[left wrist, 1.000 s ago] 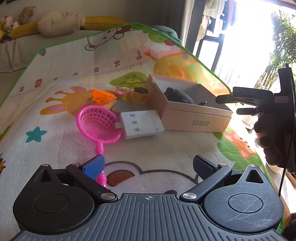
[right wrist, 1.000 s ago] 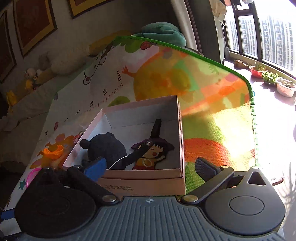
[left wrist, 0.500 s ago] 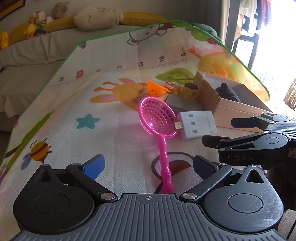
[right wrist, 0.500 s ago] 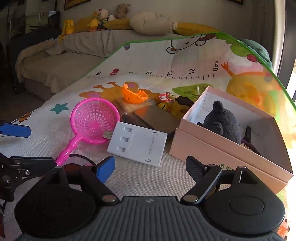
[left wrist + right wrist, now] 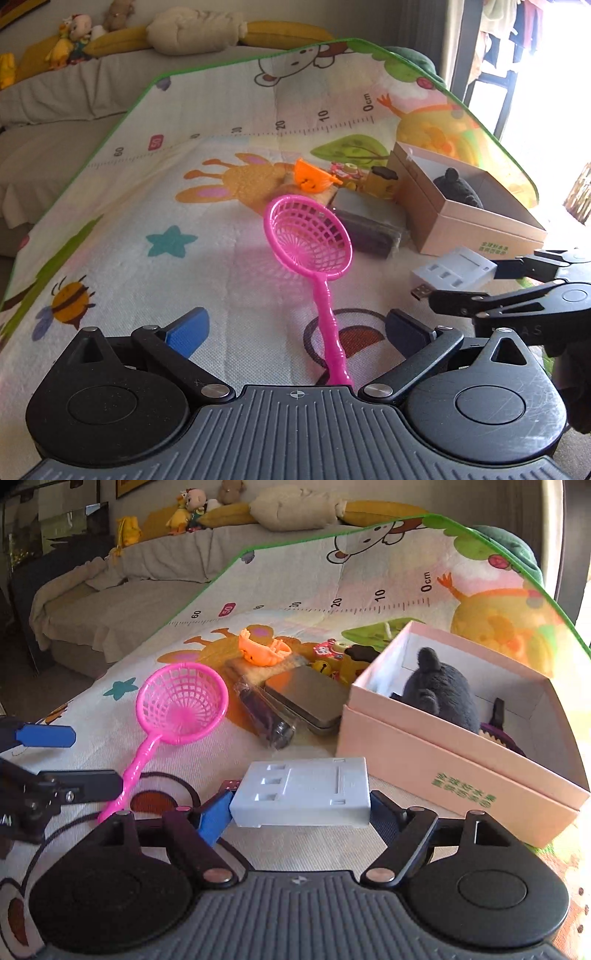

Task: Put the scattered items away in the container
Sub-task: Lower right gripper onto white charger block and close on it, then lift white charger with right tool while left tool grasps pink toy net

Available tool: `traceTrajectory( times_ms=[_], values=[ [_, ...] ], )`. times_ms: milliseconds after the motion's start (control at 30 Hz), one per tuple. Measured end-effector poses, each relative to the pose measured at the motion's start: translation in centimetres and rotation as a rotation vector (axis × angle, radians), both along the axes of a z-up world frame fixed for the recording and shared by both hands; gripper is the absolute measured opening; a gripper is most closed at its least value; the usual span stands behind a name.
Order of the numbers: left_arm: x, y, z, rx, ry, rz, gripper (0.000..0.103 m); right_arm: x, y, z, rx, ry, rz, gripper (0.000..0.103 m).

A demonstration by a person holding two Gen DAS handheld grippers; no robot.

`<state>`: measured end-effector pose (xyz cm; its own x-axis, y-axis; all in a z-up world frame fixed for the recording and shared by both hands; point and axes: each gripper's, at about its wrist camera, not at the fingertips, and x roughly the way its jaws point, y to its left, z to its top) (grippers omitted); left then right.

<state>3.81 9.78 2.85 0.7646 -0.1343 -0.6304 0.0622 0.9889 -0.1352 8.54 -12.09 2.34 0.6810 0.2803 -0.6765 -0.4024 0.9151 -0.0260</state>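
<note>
A white USB charger block lies on the play mat between the fingers of my right gripper. Its jaws are closing, and the blue pad and the dark pad sit against the block's two sides. In the left wrist view the same block shows at the right, inside the right gripper. My left gripper is open; the handle of a pink toy net runs between its fingers untouched. The pink cardboard box stands right of the block with a grey plush inside.
An orange toy, a grey tin, a dark tube and small yellow and red toys lie on the mat left of the box. A sofa with stuffed toys runs behind the mat.
My right gripper swung from over the box down to the white charger block and narrowed its jaws around it; the block shifted and turned. The left gripper turned onto the pink net.
</note>
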Motion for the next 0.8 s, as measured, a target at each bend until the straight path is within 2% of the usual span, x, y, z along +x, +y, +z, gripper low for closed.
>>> traceTrajectory(
  times_ms=[167, 233, 300, 367, 433, 533, 633, 800],
  values=[
    [0.3, -1.9, -0.1, -0.010, 0.000, -0.049, 0.103, -3.7, -5.4, 0.1, -0.019, 0.076, -0.108, 0.080],
    [0.2, -2.9, 0.0, -0.010, -0.004, -0.075, 0.103, -5.1, -7.0, 0.0, 0.038, 0.161, -0.086, 0.080],
    [0.1, -4.0, 0.3, -0.009, -0.009, -0.100, 0.103, -6.6, -7.6, 0.3, 0.124, 0.198, -0.010, 0.082],
    [-0.2, -5.0, 0.5, 0.000, -0.011, -0.121, 0.103, -7.9, -7.7, 0.7, 0.147, 0.168, 0.056, 0.086],
    [-0.8, -5.9, 0.8, 0.015, -0.015, -0.146, 0.103, -8.8, -7.7, 1.4, 0.122, 0.096, 0.110, 0.087],
    [-1.8, -7.0, 1.0, 0.038, -0.006, -0.198, 0.103, -8.8, -8.1, 1.7, 0.088, 0.037, 0.139, 0.092],
    [-3.4, -8.8, 0.9, 0.073, 0.015, -0.325, 0.103, -7.5, -9.3, 1.7, 0.064, 0.000, 0.066, 0.092],
    [-5.8, -13.4, -0.3, 0.179, 0.038, -0.547, 0.103, -5.1, -12.4, 1.5, 0.138, -0.001, -0.078, 0.092]
  ],
)
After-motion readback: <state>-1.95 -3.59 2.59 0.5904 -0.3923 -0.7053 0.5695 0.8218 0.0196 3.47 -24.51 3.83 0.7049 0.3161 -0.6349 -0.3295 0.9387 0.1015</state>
